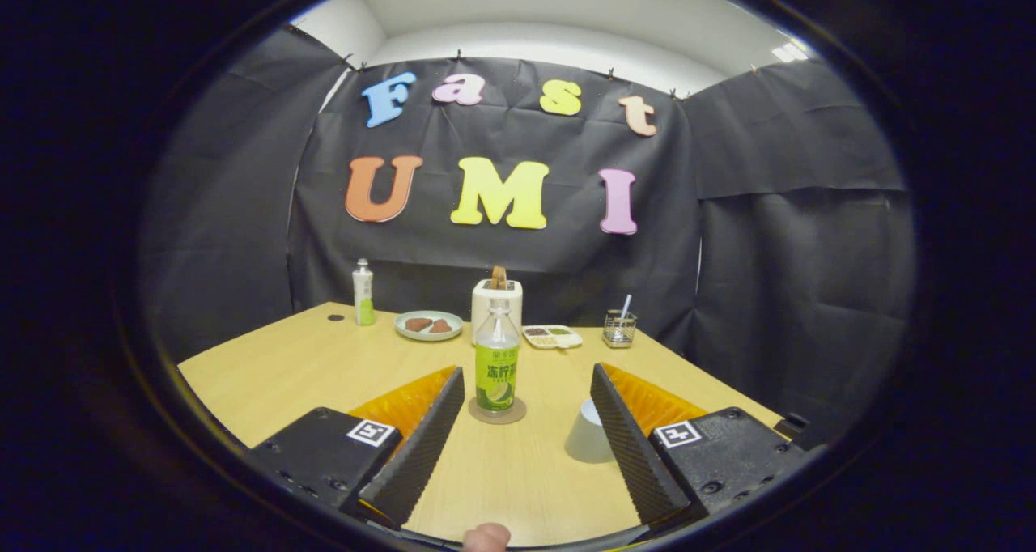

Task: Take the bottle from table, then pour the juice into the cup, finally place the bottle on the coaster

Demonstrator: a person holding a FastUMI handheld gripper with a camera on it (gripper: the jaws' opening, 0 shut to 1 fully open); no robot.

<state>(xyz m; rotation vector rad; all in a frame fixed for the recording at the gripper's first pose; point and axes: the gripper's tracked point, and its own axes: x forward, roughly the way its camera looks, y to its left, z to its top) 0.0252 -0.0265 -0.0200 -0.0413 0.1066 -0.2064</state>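
1. Gripper (526, 386) standing spread wide, the two ribbed black fingers (421, 447) gaping well apart and clasping nothing, bare table (267, 374) showing between them.
2. Fingertip (486, 537) of a person peeking in at the very base, between the finger roots.
3. Bottle (496, 358) standing upright just ahead of the fingers, a little nearer the left one and touching neither; clear upper part with green label around the lower body, no cap discernible on the neck.
4. Sitting squarely on the round brown coaster (497, 411), whose rim is showing all around the bottle's foot.
5. Cup (589, 435), pale grey, resting on the table just beside the right finger, partly hidden behind its inner face, apart from the bottle and the coaster; contents impossible to tell.
6. Beyond the bottle, white toaster (496, 303) rising directly behind it with something brown sticking out of the top.
7. Lying left of the toaster, a pale plate (429, 325) carrying brown pieces; right of it, a small white divided tray (552, 337) holding bits of food.
8. Standing further right, a wire holder (619, 329) with a thin utensil leaning out.
9. Waiting near the far left corner, a second small bottle (363, 293), white with a green base, upright.
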